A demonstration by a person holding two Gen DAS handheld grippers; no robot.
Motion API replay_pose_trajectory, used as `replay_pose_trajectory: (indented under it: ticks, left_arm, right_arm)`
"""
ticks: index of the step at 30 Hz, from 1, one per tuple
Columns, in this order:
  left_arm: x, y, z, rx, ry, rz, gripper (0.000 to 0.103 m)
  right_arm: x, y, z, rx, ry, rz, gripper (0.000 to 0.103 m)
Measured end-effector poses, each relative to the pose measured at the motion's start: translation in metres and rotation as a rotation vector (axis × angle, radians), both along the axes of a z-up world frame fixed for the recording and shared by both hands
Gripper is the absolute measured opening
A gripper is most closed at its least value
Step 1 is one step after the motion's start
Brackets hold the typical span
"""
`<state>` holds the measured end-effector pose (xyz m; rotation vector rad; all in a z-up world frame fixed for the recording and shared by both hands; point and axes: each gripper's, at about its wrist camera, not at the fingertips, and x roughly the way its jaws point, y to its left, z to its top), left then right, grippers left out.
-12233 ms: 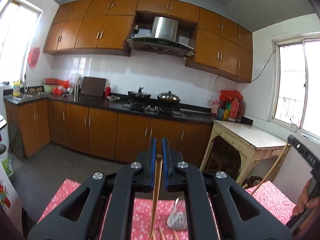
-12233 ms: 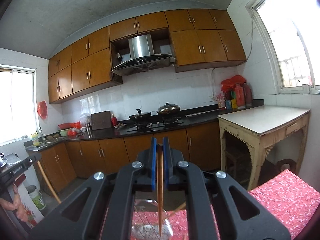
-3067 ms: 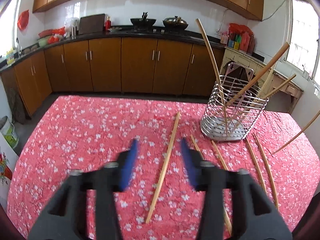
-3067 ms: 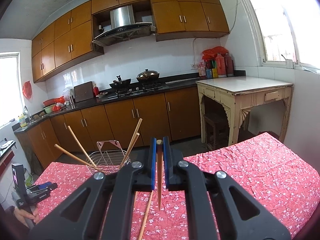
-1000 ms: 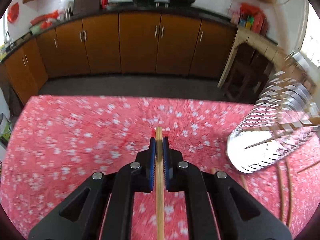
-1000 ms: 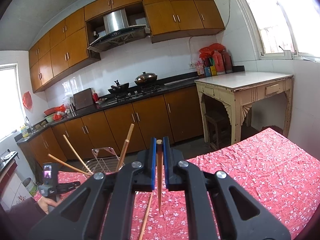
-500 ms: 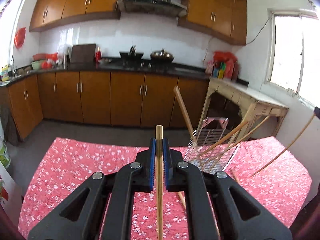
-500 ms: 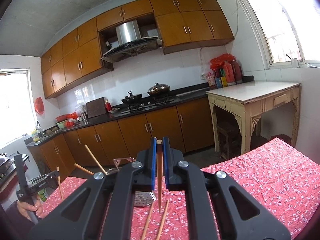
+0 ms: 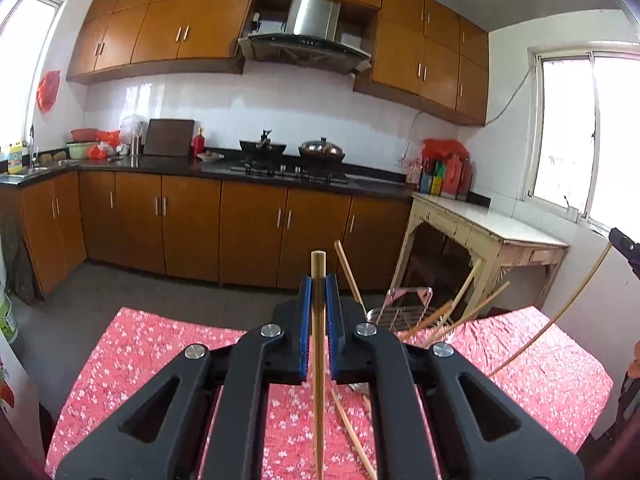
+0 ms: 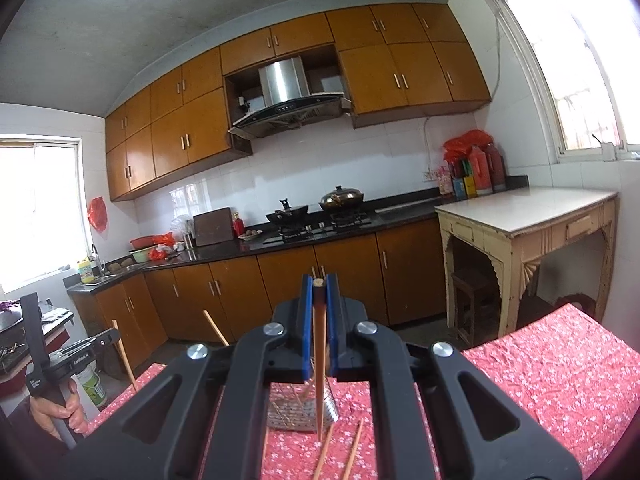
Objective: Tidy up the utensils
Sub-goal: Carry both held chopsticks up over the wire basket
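My left gripper (image 9: 319, 284) is shut on a wooden chopstick (image 9: 318, 360) that hangs down between the blue pads, raised above the table. The wire utensil holder (image 9: 404, 314) with several chopsticks in it stands just right of the gripper. My right gripper (image 10: 319, 282) is shut on another chopstick (image 10: 319, 360), its tip hanging above the holder (image 10: 298, 410). Loose chopsticks (image 10: 352, 450) lie on the cloth in front of the holder. The right-hand chopstick (image 9: 560, 312) also shows at the right edge of the left wrist view.
The table carries a red floral cloth (image 9: 152, 360). Behind it are brown kitchen cabinets (image 9: 248, 228) with a stove, and a cream side table (image 9: 484, 236) at the right. The left hand and its gripper (image 10: 60, 356) show at the left of the right wrist view.
The left gripper closed on a chopstick from the cloth and lifted it, tilting upward. The right gripper, still holding its chopstick, has moved closer over the holder.
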<state>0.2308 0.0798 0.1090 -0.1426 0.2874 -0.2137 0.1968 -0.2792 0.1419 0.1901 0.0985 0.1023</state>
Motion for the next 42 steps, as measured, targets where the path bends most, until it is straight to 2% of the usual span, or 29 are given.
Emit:
replay_pose_trajectory:
  ticks: [12,17,24,29,32,35,42]
  left_arm:
    - [0.010,-0.007,0.048,-0.020,-0.103,0.060,0.007]
    - [0.022,-0.018,0.071,-0.015,-0.150,0.091,0.007]
    - [0.039,-0.049,0.103,-0.005,-0.237,0.107,0.007]
    - [0.055,-0.073,0.114,-0.013,-0.287,0.115,0.007]
    - [0.065,-0.081,0.107,-0.031,-0.304,0.125,0.007]
    - [0.083,-0.083,0.087,-0.100,-0.249,0.100,0.007]
    - [0.103,-0.083,0.044,-0.109,-0.141,0.090,0.007]
  right_arm:
    - [0.029,0.023,0.021,0.002,-0.039,0.027,0.008]
    - [0.053,0.033,0.032,-0.009,-0.043,0.016,0.008]
    - [0.089,0.050,0.041,-0.030,-0.048,0.013,0.008]
    - [0.112,0.060,0.039,-0.053,-0.047,0.008,0.008]
    - [0.122,0.060,0.032,-0.048,-0.036,0.011,0.008]
    - [0.131,0.058,0.022,-0.025,-0.016,0.021,0.008]
    - [0.150,0.061,-0.009,-0.039,0.046,0.030,0.008]
